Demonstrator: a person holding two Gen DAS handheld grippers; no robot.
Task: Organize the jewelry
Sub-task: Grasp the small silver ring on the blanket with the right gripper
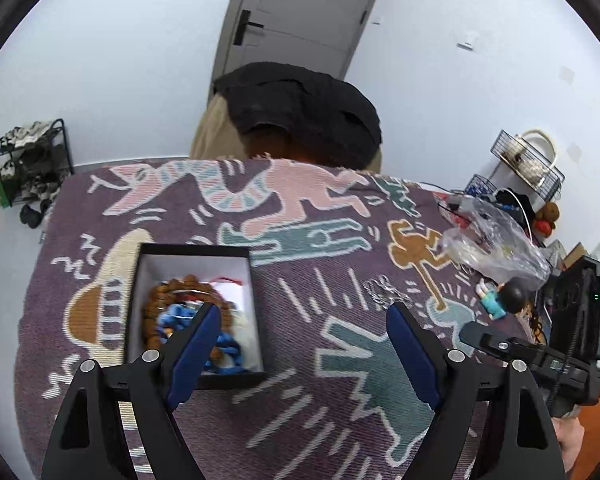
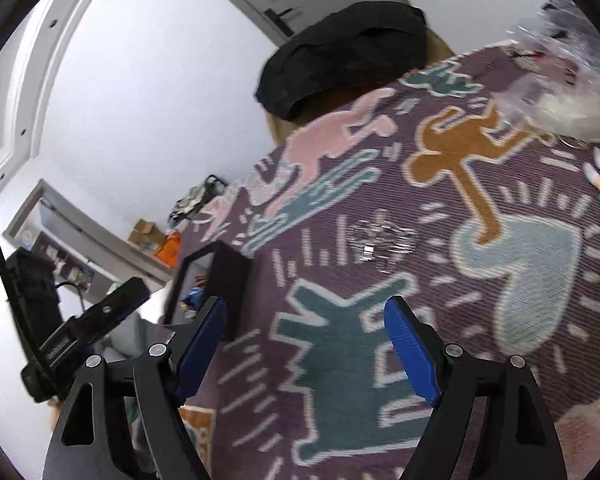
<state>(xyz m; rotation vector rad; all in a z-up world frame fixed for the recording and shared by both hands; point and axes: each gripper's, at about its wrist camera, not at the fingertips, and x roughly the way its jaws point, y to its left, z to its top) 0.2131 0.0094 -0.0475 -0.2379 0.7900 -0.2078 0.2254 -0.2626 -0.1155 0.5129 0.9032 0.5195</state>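
**Ana:** Blue pads of the left tool (image 1: 302, 318) fill the foreground, spread wide with nothing between them. Same for the right tool (image 2: 306, 312): apart and empty.

**Ben:** Where is the jewelry?

**Ana:** Some already sits in the black box (image 1: 194, 250) with the white lining: a brown bead bracelet (image 1: 168, 292) and blue beads (image 1: 176, 314), partly hidden behind the left tool's left finger. One piece is loose, a silvery chain (image 2: 382, 242) in a small heap on the patterned purple cloth (image 1: 312, 264) covering the desk.

**Ben:** Which tool is nearer it?

**Ana:** I'd judge the right. The chain lies ahead of its open fingers, slightly right of centre, a short reach forward. The heap spreads a bit wider side to side (motion blur hides the links). The box is left of it, so the carry would go leftward.

**Ben:** And the surroundings?

**Ana:** A crumpled clear plastic bag (image 1: 496, 244) and a small doll figure (image 1: 500, 298) at the cloth's right, a black garment (image 1: 300, 112) over a chair behind, white walls, a grey door (image 1: 296, 12).
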